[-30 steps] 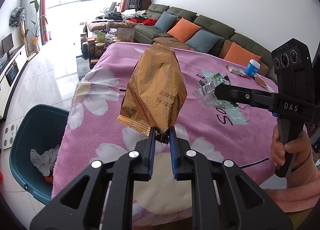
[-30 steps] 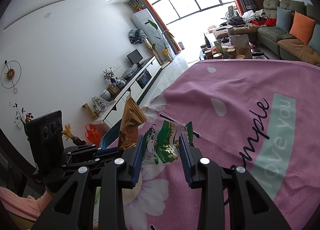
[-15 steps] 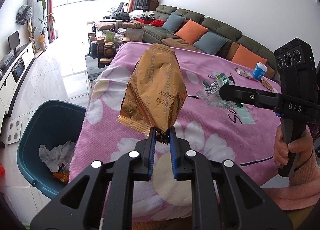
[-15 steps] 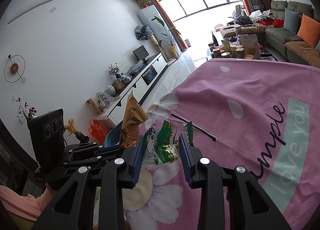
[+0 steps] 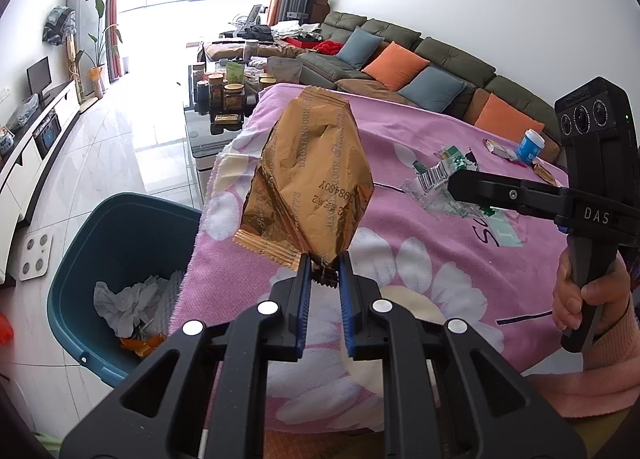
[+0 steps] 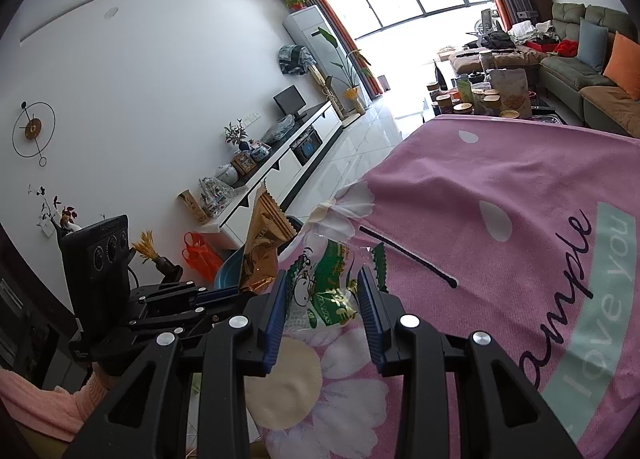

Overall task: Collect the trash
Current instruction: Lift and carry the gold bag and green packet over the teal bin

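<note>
1. Left wrist view: the biggest thing before me is the table under its pink flowered cloth (image 5: 440, 187), with the teal trash bin (image 5: 120, 243) standing on the floor just beside its near-left corner, crumpled paper and an orange scrap already inside.
2. My left gripper (image 5: 325, 279) is clamped on the crimped bottom seam of a gold foil snack wrapper (image 5: 310, 183), which stands up from the jaws above the cloth's edge, not yet over the bin.
3. My right gripper (image 6: 323, 299) is closed on a clear plastic wrapper with green print (image 6: 326, 285); the bag bulges between the blue pads (image 6: 276, 307) and hangs over the cloth near the same corner.
4. Judged from this, I am carrying both pieces to the bin. To do it well I should bring each gripper fully past the table edge and above the bin's opening before letting go, since light foil and film can drift or catch on the cloth's hem.
5. I would release one at a time, gold wrapper first as it is nearer the bin, and tip the jaws down so the seam slides out rather than sticking to the ribbed pads.
6. Both grippers slant downward across the table; my right hand (image 5: 588, 291), in a pink sleeve, wraps its handle.
7. Smaller trash remains far across the cloth: a blue-and-white cup (image 5: 530, 145) and small wrappers (image 5: 496, 147).
</note>
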`<control>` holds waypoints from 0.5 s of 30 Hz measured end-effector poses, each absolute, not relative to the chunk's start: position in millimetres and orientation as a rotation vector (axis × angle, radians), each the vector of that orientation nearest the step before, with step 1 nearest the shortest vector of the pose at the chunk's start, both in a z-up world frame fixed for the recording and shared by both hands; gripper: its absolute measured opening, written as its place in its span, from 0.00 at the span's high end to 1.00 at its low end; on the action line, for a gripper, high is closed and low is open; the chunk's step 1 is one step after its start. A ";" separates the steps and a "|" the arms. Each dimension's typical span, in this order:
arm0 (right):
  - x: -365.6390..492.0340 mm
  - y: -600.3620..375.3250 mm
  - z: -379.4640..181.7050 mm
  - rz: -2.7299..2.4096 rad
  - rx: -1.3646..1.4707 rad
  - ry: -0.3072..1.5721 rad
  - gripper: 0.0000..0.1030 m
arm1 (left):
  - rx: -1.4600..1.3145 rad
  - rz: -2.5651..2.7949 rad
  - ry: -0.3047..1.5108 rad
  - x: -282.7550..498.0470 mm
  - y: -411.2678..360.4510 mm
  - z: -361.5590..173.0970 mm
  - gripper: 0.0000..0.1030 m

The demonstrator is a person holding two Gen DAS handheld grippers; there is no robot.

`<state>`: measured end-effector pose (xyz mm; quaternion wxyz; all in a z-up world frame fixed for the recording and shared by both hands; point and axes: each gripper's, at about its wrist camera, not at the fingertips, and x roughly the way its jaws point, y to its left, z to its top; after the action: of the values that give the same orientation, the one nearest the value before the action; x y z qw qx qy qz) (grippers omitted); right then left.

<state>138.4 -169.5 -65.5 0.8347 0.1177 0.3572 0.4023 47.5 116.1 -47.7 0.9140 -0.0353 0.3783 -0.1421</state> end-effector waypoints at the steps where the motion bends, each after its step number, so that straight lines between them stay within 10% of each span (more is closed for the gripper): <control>1: 138.5 -168.2 -64.9 0.853 0.248 0.756 0.68 | -0.074 -0.290 0.779 47.2 116.9 -47.8 0.86; 15: 136.4 -158.5 -62.3 0.869 0.236 0.754 0.68 | -0.080 -0.257 0.772 46.1 129.9 -48.3 0.86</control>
<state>136.4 -158.5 -62.3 0.8325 0.1115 0.3557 0.4099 46.1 129.9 -48.3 0.9176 -0.0390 0.3753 -0.1248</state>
